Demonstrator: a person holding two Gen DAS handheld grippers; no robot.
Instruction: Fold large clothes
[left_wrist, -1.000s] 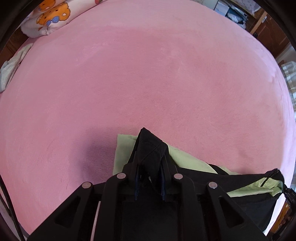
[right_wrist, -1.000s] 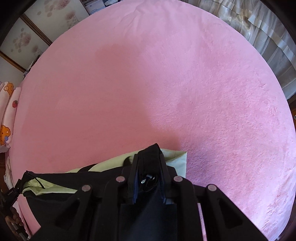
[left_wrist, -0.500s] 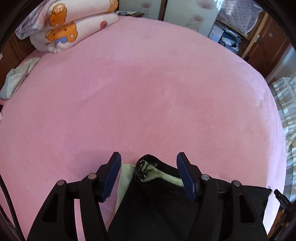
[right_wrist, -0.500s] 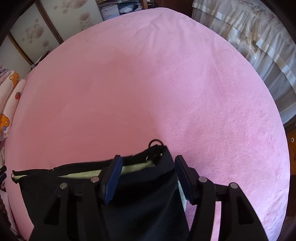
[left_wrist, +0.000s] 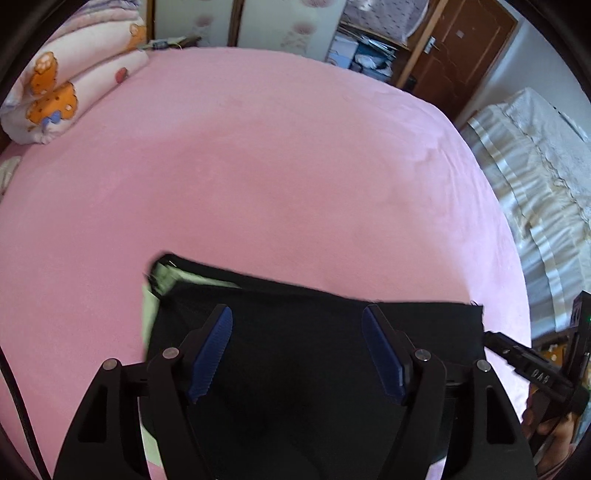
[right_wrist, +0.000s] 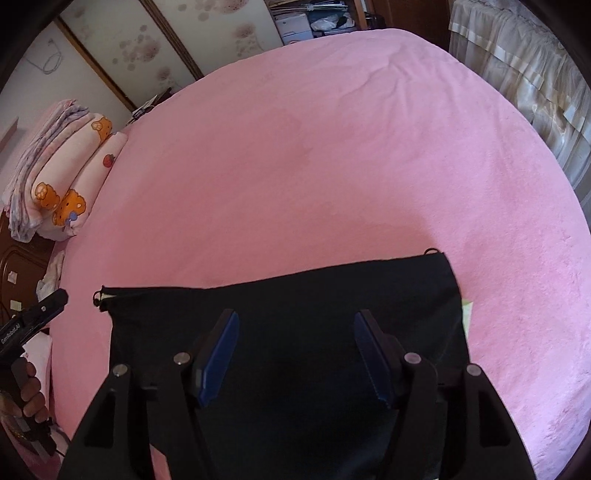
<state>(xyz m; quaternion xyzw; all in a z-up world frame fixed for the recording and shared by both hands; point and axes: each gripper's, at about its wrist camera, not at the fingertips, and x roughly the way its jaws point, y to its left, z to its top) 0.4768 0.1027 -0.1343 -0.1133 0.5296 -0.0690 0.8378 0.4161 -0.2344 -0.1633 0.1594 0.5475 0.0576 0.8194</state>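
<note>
A black garment with a pale green lining (left_wrist: 295, 306) lies flat on the pink bed (left_wrist: 258, 166), near its front edge. It also shows in the right wrist view (right_wrist: 295, 295). The green lining peeks out at its left corner (left_wrist: 162, 277) and at its right edge (right_wrist: 467, 314). My left gripper (left_wrist: 297, 332) is open and empty, raised above the garment. My right gripper (right_wrist: 295, 336) is open and empty, also above the garment. The other hand-held gripper shows at each view's edge (left_wrist: 532, 369) (right_wrist: 33, 321).
Folded cartoon-print quilts (left_wrist: 62, 92) (right_wrist: 70, 184) lie at the bed's far left corner. A second bed with white striped covers (left_wrist: 535, 192) stands to the right. Sliding wall panels (right_wrist: 147, 48), a wooden door (left_wrist: 461, 44) and cluttered shelves (right_wrist: 310, 18) are behind the bed.
Both grippers held the garment's top corners one second ago. They opened and let go, then pulled back and up. The garment now lies flat on the bed.
</note>
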